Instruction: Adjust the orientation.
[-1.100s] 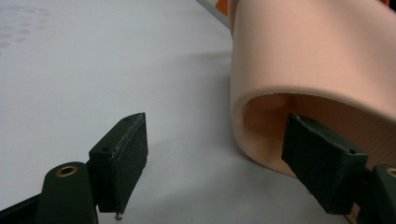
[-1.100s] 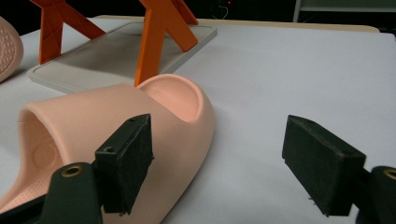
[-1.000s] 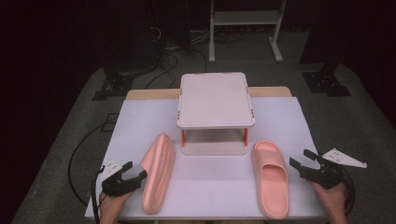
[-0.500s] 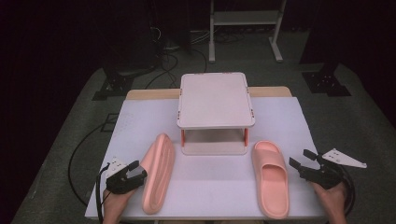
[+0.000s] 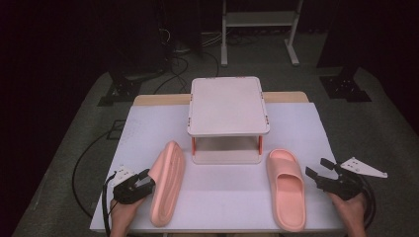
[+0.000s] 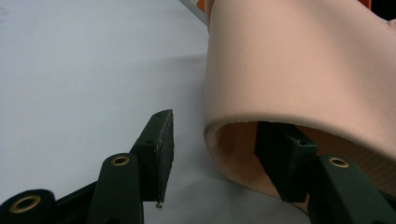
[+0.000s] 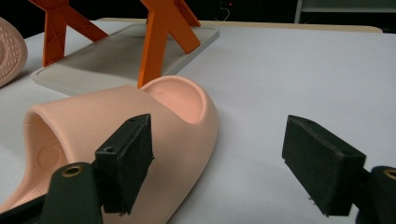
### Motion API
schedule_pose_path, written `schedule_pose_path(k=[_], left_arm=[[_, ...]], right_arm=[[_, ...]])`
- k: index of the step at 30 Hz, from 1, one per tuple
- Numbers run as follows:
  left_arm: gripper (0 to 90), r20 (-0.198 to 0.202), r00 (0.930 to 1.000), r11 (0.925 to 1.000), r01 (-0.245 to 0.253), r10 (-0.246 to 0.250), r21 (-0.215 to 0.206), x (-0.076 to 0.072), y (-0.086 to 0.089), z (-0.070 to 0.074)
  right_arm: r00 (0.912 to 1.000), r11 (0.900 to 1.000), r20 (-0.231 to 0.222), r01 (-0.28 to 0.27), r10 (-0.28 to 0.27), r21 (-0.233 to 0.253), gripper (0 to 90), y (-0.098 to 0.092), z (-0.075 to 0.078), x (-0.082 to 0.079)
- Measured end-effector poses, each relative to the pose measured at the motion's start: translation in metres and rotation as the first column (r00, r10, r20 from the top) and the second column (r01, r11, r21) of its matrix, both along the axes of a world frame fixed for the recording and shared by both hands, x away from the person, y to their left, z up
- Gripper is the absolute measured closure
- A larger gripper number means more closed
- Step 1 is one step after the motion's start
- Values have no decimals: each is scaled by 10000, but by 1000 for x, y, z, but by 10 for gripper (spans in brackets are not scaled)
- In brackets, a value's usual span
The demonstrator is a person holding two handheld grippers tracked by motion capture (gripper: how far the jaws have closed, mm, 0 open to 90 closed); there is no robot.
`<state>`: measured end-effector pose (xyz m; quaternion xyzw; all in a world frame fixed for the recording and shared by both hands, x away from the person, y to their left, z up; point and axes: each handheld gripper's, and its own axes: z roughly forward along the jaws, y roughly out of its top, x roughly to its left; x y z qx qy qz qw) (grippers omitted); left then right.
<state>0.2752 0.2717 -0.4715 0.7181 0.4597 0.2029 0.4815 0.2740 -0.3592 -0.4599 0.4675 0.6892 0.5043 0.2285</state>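
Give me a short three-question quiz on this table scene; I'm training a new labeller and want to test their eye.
1. True or false: the left slipper lies flat on its sole like the right slipper.
2. Multiple choice: where does the left claw stand? A) shut on the shelf; B) open, one jaw inside the left slipper's strap and one outside; C) open, far from everything.
3. Fill in: the right claw is open beside the ____ slipper, not gripping it.

Key: 1. False, it is tipped on its side. 2. B. 3. Right.
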Motion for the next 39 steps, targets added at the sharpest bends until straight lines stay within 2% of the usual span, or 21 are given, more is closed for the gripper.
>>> schedule_pose_path(k=[12,39], left_arm=[[481,139,9995,9990,296,-291,-332,-1,-4,3],[473,776,9953,9968,612,-571,-510,-5,-18,11]], right_arm=[[10000,10000,-5,-61,61,29,240,1,0,0],[10000,10000,28,-69,69,32,240,2,1,0]])
